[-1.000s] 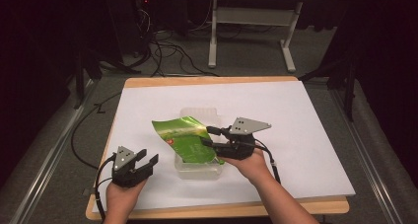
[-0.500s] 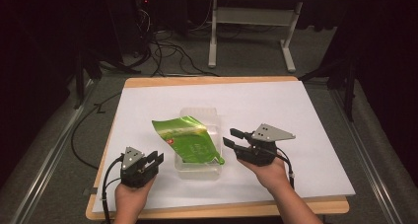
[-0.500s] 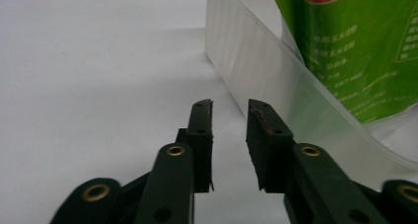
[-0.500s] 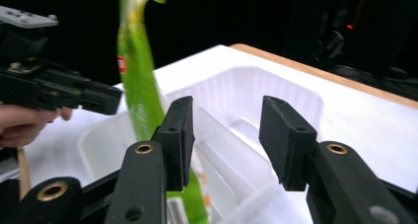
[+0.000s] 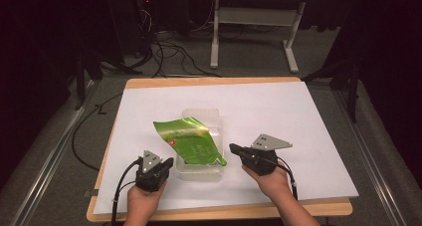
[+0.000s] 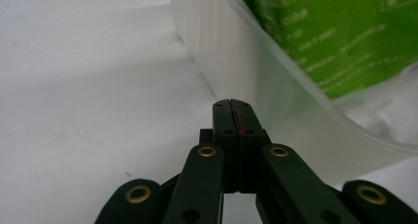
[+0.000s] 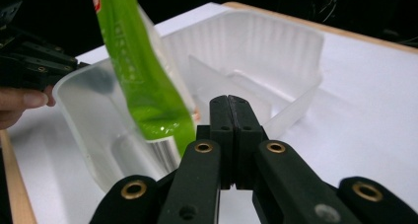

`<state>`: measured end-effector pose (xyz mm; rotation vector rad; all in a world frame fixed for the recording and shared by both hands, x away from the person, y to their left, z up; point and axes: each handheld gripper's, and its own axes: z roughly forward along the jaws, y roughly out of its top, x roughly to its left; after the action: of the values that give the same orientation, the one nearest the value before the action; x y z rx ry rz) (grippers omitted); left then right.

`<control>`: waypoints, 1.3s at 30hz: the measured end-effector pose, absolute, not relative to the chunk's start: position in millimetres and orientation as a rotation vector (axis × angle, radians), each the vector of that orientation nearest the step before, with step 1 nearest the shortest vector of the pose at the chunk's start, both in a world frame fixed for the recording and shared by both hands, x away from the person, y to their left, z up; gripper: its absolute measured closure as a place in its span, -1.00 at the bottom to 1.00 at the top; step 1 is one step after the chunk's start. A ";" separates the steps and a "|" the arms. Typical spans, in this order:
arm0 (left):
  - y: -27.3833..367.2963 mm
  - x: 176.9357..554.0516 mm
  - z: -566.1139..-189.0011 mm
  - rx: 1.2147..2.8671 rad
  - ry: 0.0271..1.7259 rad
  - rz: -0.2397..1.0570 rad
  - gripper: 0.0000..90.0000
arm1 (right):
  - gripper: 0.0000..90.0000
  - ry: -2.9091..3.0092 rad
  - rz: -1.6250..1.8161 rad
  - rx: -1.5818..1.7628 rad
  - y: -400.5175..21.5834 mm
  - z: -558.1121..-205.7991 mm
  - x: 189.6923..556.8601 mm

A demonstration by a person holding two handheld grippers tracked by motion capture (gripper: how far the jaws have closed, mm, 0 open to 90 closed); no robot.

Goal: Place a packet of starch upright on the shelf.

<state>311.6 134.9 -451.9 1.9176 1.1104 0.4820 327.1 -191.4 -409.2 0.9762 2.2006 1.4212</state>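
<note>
Pouch: glossy bright green, small red mark near one corner, pale fine print. Container: translucent, milky, ribbed walls. Table sheet: plain white; wooden edge tan. Gripper jaws: black, brass-coloured rivets.

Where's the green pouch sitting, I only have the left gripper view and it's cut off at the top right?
Observer: The green pouch leans in the clear plastic tray, its bottom corner poking over the tray's near right rim.
Operator: Does the tray have compartments?
Observer: Yes, the right gripper view shows a divider wall across its middle; the pouch stands in the near section.
Operator: Is the right gripper holding anything?
Observer: No, the right gripper is shut on nothing, just right of the tray on the white sheet.
Operator: And mine?
Observer: The left gripper is shut too, empty, beside the tray's near left corner.
</note>
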 end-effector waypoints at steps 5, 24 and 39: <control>123.1 308.1 -456.8 1.965 1.071 0.493 1.00 | 1.00 2.250 1.387 0.950 -180.4 -415.6 327.5; 127.9 310.3 -452.2 1.937 1.071 0.466 0.70 | 1.00 2.341 1.254 1.003 -162.3 -435.4 336.7; 203.8 329.4 -442.1 1.787 1.267 0.561 0.00 | -0.05 2.010 1.237 1.261 -255.2 -430.2 360.3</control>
<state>329.4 203.8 -442.1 1.7873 1.2670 0.5613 360.3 -255.2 -430.2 1.2608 2.0098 1.2372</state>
